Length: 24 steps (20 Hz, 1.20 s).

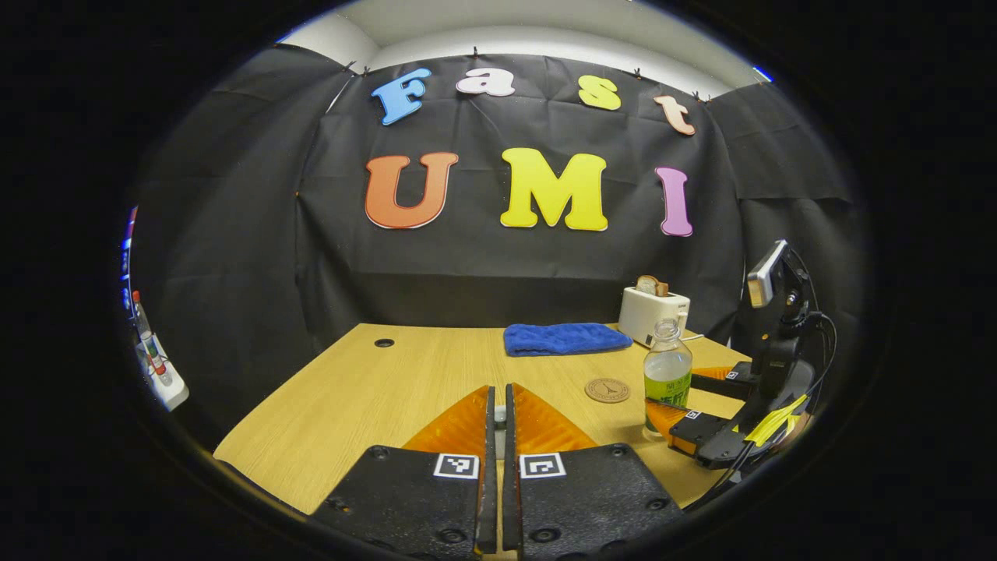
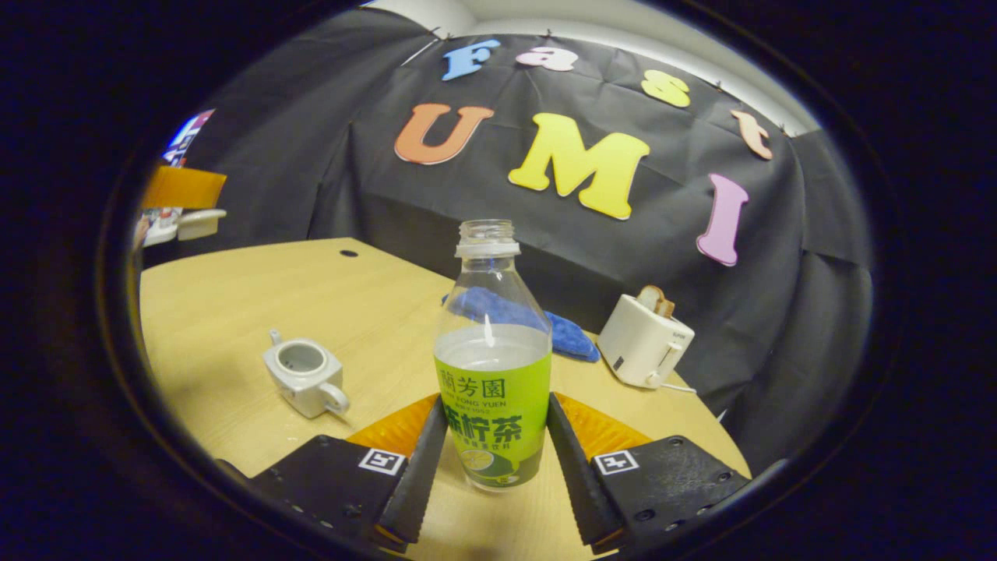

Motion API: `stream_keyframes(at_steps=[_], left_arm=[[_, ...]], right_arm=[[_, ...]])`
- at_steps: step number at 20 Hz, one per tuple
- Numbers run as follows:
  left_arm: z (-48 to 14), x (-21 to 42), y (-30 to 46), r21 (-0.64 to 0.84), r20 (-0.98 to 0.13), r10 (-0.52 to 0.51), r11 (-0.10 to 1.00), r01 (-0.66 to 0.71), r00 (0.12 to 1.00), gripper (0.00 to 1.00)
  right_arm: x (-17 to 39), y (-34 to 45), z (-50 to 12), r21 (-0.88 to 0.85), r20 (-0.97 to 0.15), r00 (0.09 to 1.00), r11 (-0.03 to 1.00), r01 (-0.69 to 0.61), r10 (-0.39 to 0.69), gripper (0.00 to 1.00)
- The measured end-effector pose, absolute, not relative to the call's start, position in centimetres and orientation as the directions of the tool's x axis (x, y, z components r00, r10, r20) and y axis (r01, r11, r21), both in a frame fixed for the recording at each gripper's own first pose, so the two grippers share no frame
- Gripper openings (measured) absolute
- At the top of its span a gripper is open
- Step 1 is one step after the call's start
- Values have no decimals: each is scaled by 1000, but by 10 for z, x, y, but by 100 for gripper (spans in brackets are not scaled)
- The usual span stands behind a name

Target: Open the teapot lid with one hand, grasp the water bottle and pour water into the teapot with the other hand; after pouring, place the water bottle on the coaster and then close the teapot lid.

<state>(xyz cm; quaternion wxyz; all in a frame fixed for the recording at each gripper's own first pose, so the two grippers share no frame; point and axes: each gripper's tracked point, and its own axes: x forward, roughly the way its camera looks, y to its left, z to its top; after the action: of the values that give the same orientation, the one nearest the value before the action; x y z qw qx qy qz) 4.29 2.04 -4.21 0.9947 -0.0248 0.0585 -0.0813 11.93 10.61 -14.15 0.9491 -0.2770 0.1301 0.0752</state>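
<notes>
Left gripper view first: my left tool (image 1: 500, 425) has its two fingers squeezed almost together, and something small and pale sits in the thin gap. I think it is the teapot lid, held up out of the way so water can go in, but I cannot tell for sure. Ahead and to the right of this tool, the coaster (image 1: 607, 389) lies flat on the tabletop (image 1: 366, 389). Just past it stands the water bottle (image 1: 667, 374), with my right tool (image 1: 701, 405) around its bottom part.

Right gripper view next: my right tool (image 2: 495, 448) is open, one finger on each side of the bottle (image 2: 492, 366), close but maybe not pressing yet. The bottle stands upright with no cap, ready to pour. The teapot (image 2: 305, 377) sits to the left of this tool, its top open, well apart from the bottle.
</notes>
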Motion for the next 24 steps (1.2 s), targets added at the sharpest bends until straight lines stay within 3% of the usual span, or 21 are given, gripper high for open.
stream_keyframes(at_steps=[4,11,17,24], left_arm=[[-41,42,30,-52,-110,-151,988,146,982,5],[-36,38,43,-69,-104,-141,988,135,984,5],[-35,36,50,-76,-104,-144,988,137,984,5],[-35,34,52,-81,-104,-160,985,152,982,5]], right_arm=[[123,103,-146,-693,-297,955,682,-233,24,73],[131,106,-149,-866,-276,961,442,-234,-31,73],[131,115,-162,-915,-305,951,288,-281,-42,75],[134,124,-162,-968,-247,969,47,-246,-25,74]])
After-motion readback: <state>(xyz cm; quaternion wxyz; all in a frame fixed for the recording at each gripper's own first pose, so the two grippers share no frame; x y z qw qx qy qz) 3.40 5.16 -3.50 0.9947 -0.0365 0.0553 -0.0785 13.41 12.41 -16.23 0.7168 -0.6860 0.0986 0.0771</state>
